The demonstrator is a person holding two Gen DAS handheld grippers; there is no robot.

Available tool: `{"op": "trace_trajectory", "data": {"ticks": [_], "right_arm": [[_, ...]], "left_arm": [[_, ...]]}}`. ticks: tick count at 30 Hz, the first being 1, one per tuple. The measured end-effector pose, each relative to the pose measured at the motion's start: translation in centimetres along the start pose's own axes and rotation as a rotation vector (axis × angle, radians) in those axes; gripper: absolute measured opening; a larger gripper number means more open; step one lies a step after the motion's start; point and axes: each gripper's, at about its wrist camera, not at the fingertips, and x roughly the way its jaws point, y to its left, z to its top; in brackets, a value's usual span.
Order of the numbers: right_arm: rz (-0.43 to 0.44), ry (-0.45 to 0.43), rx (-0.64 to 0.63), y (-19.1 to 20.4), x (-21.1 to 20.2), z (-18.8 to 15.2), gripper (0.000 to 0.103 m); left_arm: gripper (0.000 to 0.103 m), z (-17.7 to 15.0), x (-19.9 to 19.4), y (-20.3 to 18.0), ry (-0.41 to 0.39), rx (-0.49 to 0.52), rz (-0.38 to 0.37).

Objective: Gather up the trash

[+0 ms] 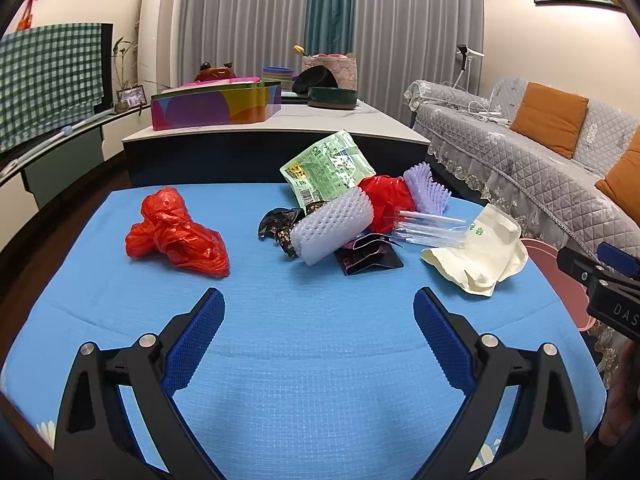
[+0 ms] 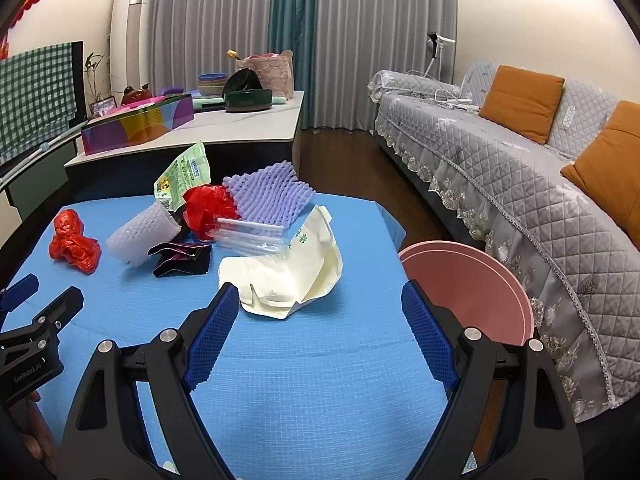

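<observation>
- Covering the table, a blue cloth carries a heap of trash at its far middle.
- Only the right wrist view shows the whole pink bin, beside the table's right edge.
- Apart on the left sits a crumpled red bag; a cream wrapper lies nearest.
- Both the left gripper and the right gripper hover with jaws spread, holding nothing.

A grey quilted sofa with orange cushions faces grey curtains.
</observation>
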Motion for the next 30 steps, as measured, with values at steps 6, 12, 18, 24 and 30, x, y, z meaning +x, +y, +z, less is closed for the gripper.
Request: {"op": "trace_trajectory", "data": {"ticks": [6,12,18,24,30], "right_arm": [[-0.005,-0.016,-0.001,0.05,-0.28,0.0,0.082],[0.02,-0.012,0.01,0.15,-0.4,0.17,0.082],[0.023,-0.013,0.013,0.17,-0.43,0.17,0.082],[0.03,-0.014,0.015,0.1,-0.42,0.22,0.082],[0.034,-0.006,0.021,-0.03,-0.33,0.09,0.082]], "left_arm": [[0.092,0.09,0.03,-0.17,0.0,0.001,-0.005],[0.092,0.09,0.01,-0.23,-0.004,0.0,-0.004],[0.092,0.1,0.04,-0.34,-0.002,0.002,-0.006],[0.092,0.04,0.06,-0.39,0.0,0.002,-0.007],[0.092,-0.01,0.08,-0.51,-0.002,0.004,-0.009]]}}
